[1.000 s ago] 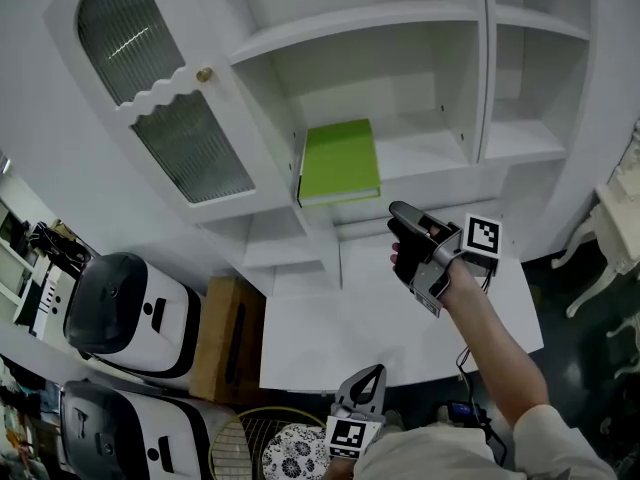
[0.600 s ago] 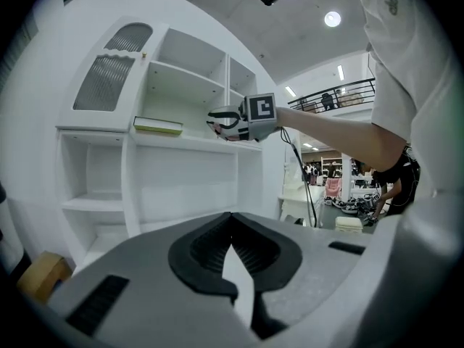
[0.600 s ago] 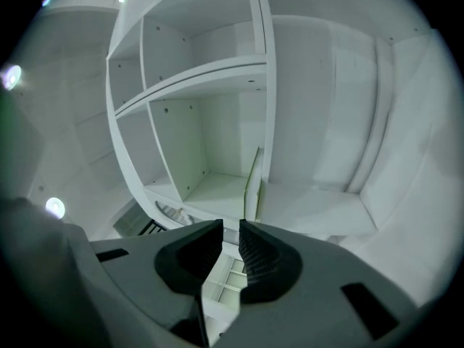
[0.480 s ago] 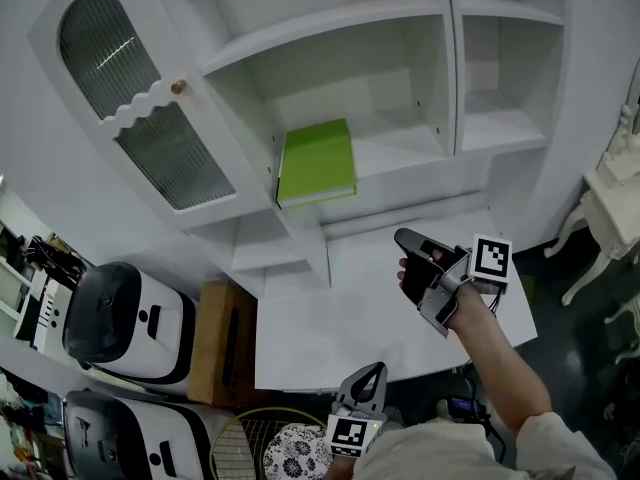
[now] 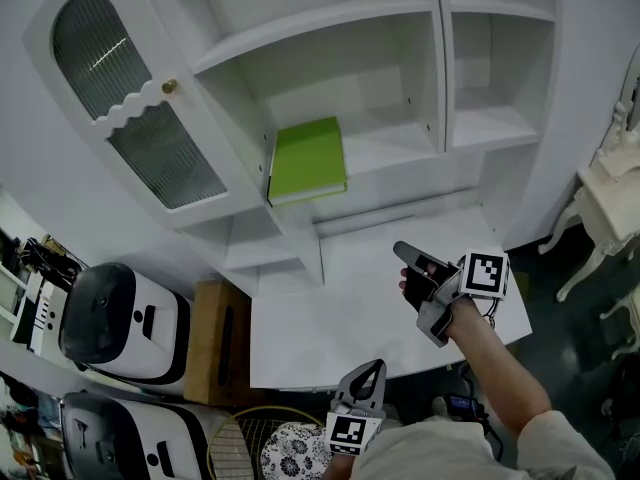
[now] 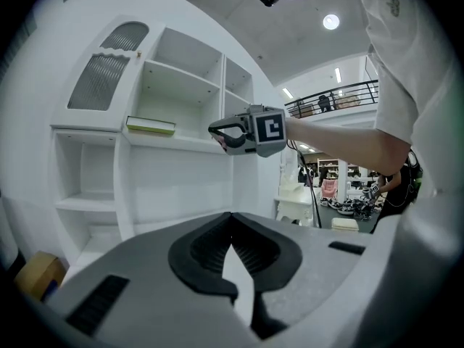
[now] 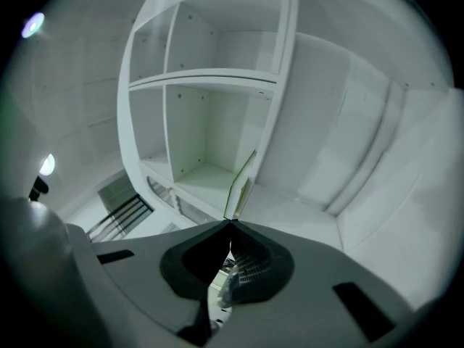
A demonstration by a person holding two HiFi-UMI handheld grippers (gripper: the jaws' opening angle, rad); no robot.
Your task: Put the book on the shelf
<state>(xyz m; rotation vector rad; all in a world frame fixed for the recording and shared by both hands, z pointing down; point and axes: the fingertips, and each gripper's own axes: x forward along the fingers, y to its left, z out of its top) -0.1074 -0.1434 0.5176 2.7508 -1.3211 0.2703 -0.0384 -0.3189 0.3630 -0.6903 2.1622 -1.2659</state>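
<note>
Book point(image 7: 238, 188) shows only edge-on beyond right gripper point(image 7: 230, 225).

Big white shelf unit point(image 5: 400, 143) over a white desktop point(image 5: 330, 313).
Holds one green book point(image 5: 309, 158), lying flat at the left end of its compartment.

Green book point(image 5: 308, 160) flat on white shelf point(image 5: 392, 148), right tongs point(image 5: 402, 251) well apart.
</note>
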